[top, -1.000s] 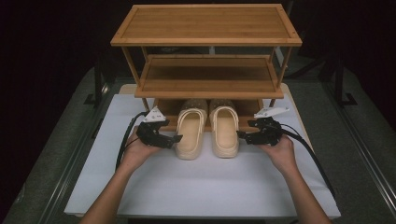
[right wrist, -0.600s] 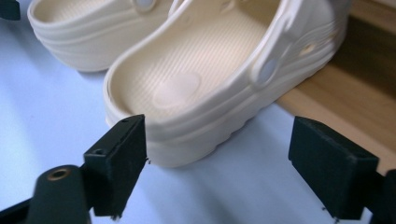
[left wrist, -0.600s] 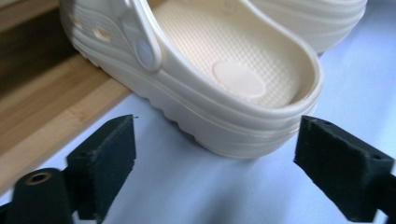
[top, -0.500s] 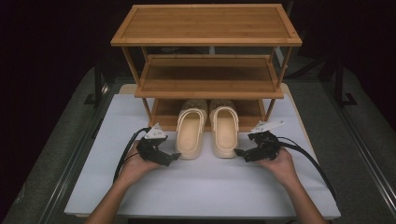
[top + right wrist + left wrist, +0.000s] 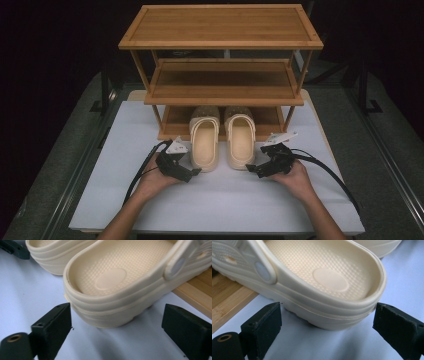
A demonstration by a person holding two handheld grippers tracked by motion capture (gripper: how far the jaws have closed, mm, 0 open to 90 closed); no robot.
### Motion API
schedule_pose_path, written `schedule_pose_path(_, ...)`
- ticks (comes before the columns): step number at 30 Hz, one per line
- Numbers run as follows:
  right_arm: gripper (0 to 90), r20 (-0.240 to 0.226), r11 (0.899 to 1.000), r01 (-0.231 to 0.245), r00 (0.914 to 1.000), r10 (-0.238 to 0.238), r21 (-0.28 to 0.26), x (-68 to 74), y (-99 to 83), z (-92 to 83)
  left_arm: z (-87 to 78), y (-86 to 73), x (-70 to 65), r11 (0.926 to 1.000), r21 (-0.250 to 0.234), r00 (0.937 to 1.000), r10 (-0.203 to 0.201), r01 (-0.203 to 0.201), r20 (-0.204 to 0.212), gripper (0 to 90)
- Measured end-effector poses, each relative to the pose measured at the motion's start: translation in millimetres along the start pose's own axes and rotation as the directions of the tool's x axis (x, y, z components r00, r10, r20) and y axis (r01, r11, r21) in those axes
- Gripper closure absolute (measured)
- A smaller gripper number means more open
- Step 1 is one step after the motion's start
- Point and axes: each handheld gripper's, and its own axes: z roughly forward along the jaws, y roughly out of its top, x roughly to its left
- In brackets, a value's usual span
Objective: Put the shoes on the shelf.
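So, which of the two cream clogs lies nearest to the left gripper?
The left clog, whose heel sits just beside the left gripper. The right clog lies on the far side of it, next to the right gripper.

You've got two cream foam clogs sitting side by side, soles down, on the white bench top. The left clog [image 5: 204, 146] and the right clog [image 5: 240, 142] point their perforated toes under the lowest shelf of the wooden rack [image 5: 220, 35], resting on its bottom board, while their open heels stick out toward you. Each insole is dimpled with a smooth oval at the heel, and each strap is swung forward over the upper.
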Motion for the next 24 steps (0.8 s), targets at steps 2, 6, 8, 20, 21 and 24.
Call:
schedule_pose_path(2, 7.6, -0.005, 1.0, 0.006, 1.0, -0.006, -0.001, 1.3, -0.3, 0.0, -1.6, -0.4, -1.4, 0.9998, 0.01, 0.9999, 0.014, -0.014, -0.008, 7.6)
schedule_pose_path(6, 6.6, -0.002, 1.0, 0.01, 1.0, -0.01, 0.002, 2.5, -0.9, 2.1, 0.4, -0.2, -2.3, 0.9999, 0.002, 0.9998, 0.014, -0.014, -0.015, 6.5)
schedule_pose_path(8, 6.1, 0.0, 1.0, 0.009, 1.0, -0.009, 0.01, 3.5, -0.8, 5.2, 4.1, 0.5, -2.5, 0.9998, -0.014, 0.9995, 0.015, -0.015, -0.029, 6.5)
schedule_pose_path(20, 6.7, -0.01, 1.0, 0.028, 0.9996, -0.027, 0.009, 7.5, 9.7, 19.6, 18.9, 13.4, -1.1, 0.9978, -0.058, 0.9994, 0.03, -0.031, -0.017, 6.9)
schedule_pose_path(21, 6.4, -0.006, 0.999, 0.033, 0.9995, -0.032, 0.006, 7.8, 10.9, 20.3, 19.7, 15.2, -1.0, 0.9979, -0.057, 0.9993, 0.03, -0.032, -0.02, 6.7)
schedule_pose_path(24, 6.3, 0.017, 1.0, 0.031, 0.9994, -0.031, 0.001, 7.0, 13.4, 21.3, 21.9, 19.0, -0.2, 0.9978, -0.057, 0.9992, 0.032, -0.034, -0.025, 6.7)
